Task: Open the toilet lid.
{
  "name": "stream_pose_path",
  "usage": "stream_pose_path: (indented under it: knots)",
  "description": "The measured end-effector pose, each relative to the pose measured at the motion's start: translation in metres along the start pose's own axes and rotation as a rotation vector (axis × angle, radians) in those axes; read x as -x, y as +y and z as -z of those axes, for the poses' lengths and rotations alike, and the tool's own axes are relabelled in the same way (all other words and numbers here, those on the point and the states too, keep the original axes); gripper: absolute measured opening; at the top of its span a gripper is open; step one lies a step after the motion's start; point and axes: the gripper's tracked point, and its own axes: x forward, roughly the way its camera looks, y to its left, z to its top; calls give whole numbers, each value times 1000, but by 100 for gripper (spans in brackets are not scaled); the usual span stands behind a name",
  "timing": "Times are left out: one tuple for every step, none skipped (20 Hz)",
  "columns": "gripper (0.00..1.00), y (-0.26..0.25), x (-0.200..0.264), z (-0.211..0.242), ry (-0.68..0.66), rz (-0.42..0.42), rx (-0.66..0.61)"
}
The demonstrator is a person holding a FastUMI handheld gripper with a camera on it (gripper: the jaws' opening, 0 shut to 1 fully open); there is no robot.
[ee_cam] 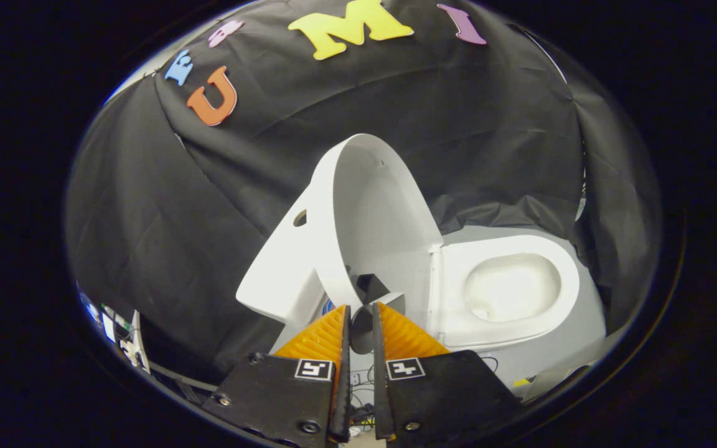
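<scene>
Already raised, the toilet lid (374,218) stands upright at twelve o'clock from the gripper (360,323), whose fingers sit nearly closed on its lower edge, while the open toilet seat (508,289) lies at two o'clock.
</scene>
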Motion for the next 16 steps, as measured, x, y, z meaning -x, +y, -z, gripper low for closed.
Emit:
stream_pose_path:
  knots:
    - [19, 2, -1, 1, 2, -3, 3]
    - [19, 4, -2, 2, 2, -5, 10]
    - [19, 6, -3, 2, 1, -5, 14]
    - [19, 7, -4, 2, 1, -4, 20]
    - [19, 9, -4, 3, 3, -4, 22]
    - [19, 10, -5, 4, 5, -7, 25]
    - [19, 10, -6, 5, 9, -10, 26]
    - [19, 12, -7, 5, 10, -13, 30]
    - [19, 14, -8, 4, 10, -15, 38]
    - [19, 16, -9, 6, 11, -15, 50]
    - [19, 18, -10, 7, 11, -12, 62]
    - [19, 20, -11, 9, 11, -9, 70]
    - [19, 20, -11, 9, 12, -9, 75]
    - [19, 22, -12, 8, 14, -11, 77]
    - [19, 24, -13, 8, 15, -14, 80]
    - [19, 25, -14, 9, 17, -15, 91]
